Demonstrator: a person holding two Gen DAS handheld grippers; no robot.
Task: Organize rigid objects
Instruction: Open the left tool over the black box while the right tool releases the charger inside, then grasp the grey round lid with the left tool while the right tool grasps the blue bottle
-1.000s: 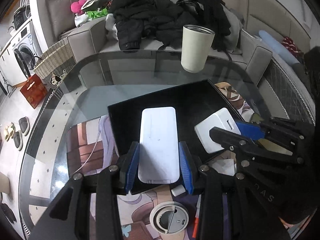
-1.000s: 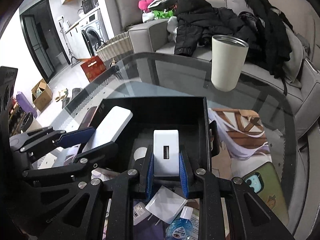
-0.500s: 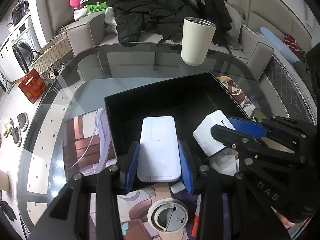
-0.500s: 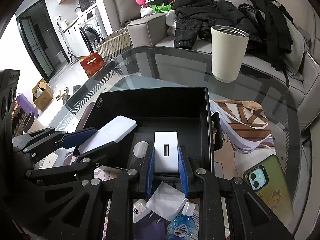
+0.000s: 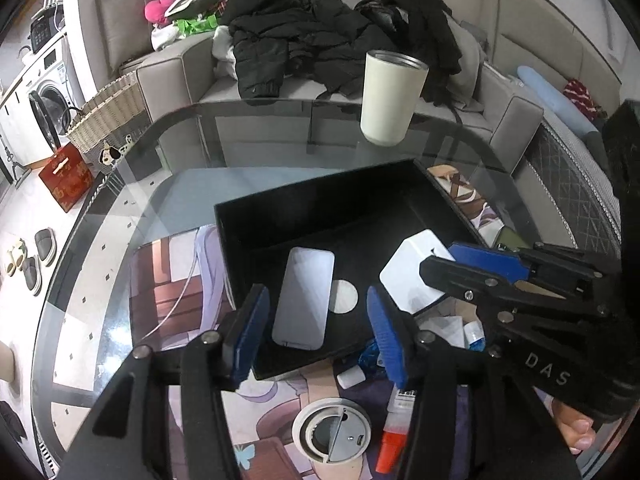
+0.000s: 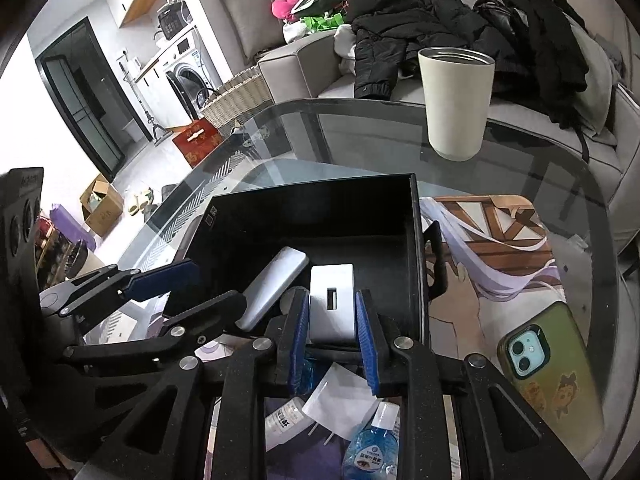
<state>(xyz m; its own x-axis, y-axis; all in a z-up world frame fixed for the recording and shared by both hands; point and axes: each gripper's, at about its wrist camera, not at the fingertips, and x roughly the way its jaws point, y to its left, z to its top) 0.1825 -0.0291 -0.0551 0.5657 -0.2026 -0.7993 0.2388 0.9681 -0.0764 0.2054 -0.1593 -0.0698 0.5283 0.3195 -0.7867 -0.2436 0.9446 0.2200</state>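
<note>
Left hand-held gripper (image 5: 316, 326): jaws opening, blue pads spread clear of the white power bank (image 5: 305, 297), which lies between them without contact. Power bank rests flat on the floor of the black box (image 5: 320, 216), in its near-left part; long axis runs near-to-far, roughly along the gripper's line, far end tipped slightly right. In the right wrist view the same power bank (image 6: 274, 286) reads as a grey-white slab angled from near-left to far-right. Right hand-held gripper (image 6: 332, 338): pads pressed on the side faces of the white charger block (image 6: 332, 306), pinching it over the near-right part of the box (image 6: 320, 216); whether the block touches the box floor cannot be told. Its face with the dark rectangular slot is turned up toward the camera, long axis near-to-far. From the left wrist view the charger block (image 5: 414, 276) sits to the right of the power bank, apart from it, with a pale round disc (image 5: 343, 297) on the box floor between them. Box stands on the glass worktop (image 5: 192, 184); a cream tumbler (image 5: 390, 98) stands upright well beyond the box's far wall.
</note>
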